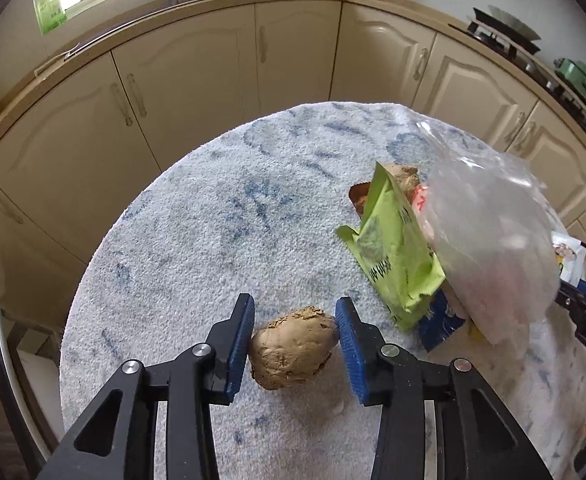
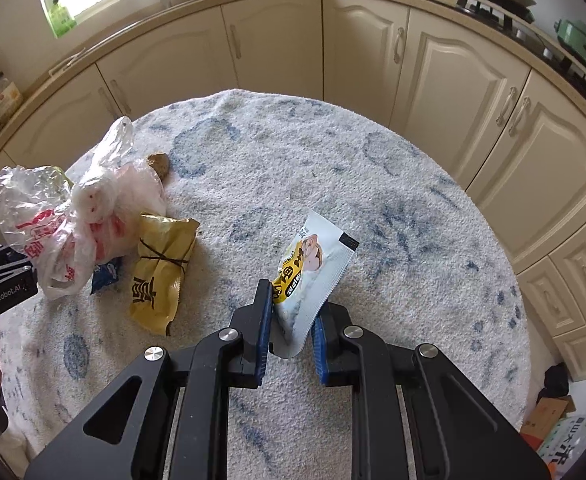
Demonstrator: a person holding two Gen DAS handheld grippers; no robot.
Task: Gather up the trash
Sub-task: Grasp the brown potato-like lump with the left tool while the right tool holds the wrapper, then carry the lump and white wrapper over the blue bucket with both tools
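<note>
While our left gripper point(image 1: 295, 346) pinches the crumpled brown paper ball point(image 1: 293, 354) just above the towel-covered table point(image 1: 197, 216), and our right gripper point(image 2: 293, 330) clamps the white snack wrapper point(image 2: 313, 276), we should lift gently (paper slips) toward the plastic bag point(image 1: 489, 248).

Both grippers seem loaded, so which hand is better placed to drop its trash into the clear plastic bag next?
Probably left. The left gripper pinches the brown lump with the plastic bag just beside it. The right gripper, shut on the white snack packet, sits farther across the table.
</note>
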